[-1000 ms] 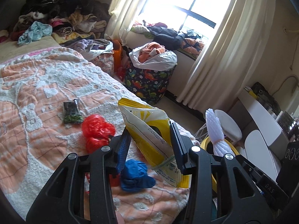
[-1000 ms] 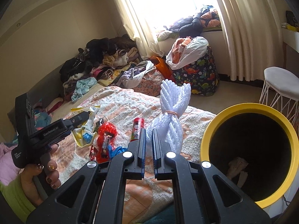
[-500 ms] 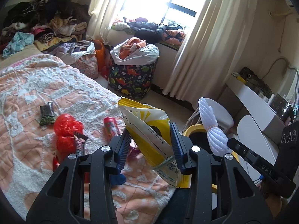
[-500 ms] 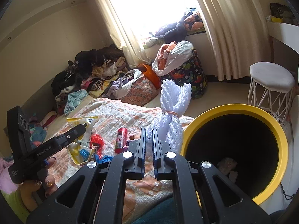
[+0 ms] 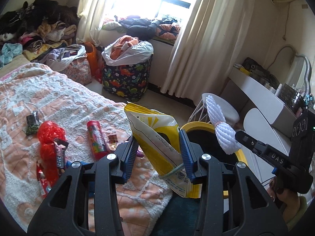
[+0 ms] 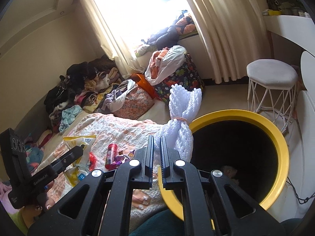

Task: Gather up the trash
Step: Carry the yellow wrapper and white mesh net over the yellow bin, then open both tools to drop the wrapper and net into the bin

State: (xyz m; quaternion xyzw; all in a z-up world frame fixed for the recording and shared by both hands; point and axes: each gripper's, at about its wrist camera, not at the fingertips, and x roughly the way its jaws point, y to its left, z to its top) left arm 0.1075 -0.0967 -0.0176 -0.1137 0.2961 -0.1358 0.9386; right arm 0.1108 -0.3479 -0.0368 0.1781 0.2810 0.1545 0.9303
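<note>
My left gripper [image 5: 157, 153] is shut on a yellow and white snack bag [image 5: 157, 137], held above the bed's edge just left of the yellow-rimmed bin [image 5: 196, 126]. My right gripper [image 6: 156, 153] is shut on a white foam net bundle [image 6: 181, 118] tied with a rubber band, held over the near left rim of the bin [image 6: 279, 137]. The bundle [image 5: 222, 131] and the right gripper also show in the left wrist view. On the blanket lie a red plastic bag [image 5: 50, 135], a red tube [image 5: 96, 137], a candy bar wrapper [image 5: 60, 153] and a dark packet [image 5: 32, 122].
A white stool [image 6: 271, 82] stands behind the bin and a white desk [image 5: 259, 98] to its right. A dinosaur-print laundry basket [image 5: 126, 78] and piles of clothes [image 5: 39, 37] line the window side. Some trash lies in the bin's bottom [image 6: 228, 172].
Both grippers swung right toward the bin, each keeping its load. The bin has grown larger in the right wrist view and the foam bundle now hangs at its rim.
</note>
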